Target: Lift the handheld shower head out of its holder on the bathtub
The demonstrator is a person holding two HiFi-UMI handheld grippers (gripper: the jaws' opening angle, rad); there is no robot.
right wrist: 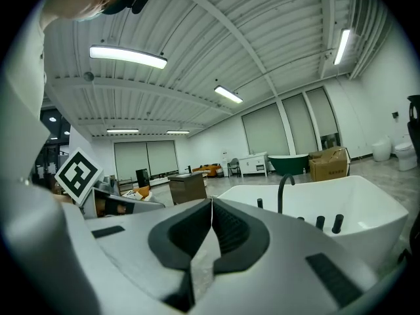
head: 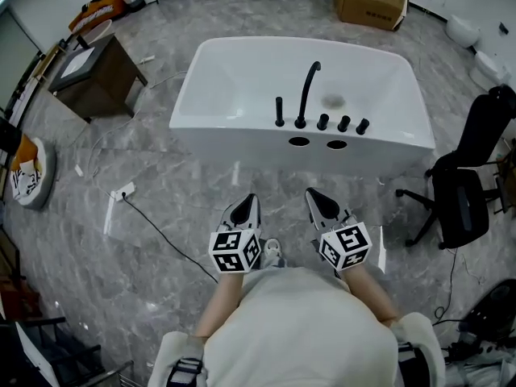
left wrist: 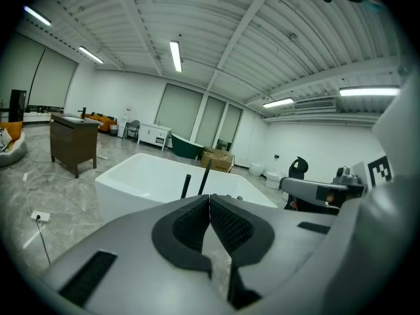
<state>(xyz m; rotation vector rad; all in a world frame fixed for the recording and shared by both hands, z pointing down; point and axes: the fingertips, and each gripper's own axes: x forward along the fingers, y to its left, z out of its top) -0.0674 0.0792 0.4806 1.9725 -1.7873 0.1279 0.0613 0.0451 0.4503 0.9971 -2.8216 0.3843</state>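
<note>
Marble floor (head: 177,188) lies open between the left gripper (head: 251,199), the right gripper (head: 311,193) and the white bathtub (head: 242,143) at upper centre; an office chair (head: 463,196) crowds the right edge, a cable (head: 161,235) trails lower left. Both sets of jaws are pinched together on nothing, well apart from the tub. The handheld shower head (head: 279,111), a slim black upright stick, stands on the near rim, just left of the curved spout (head: 306,87).

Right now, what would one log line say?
left hand-held gripper: shut, empty | right hand-held gripper: shut, empty | shower head: upright on bathtub rim, untouched
</note>
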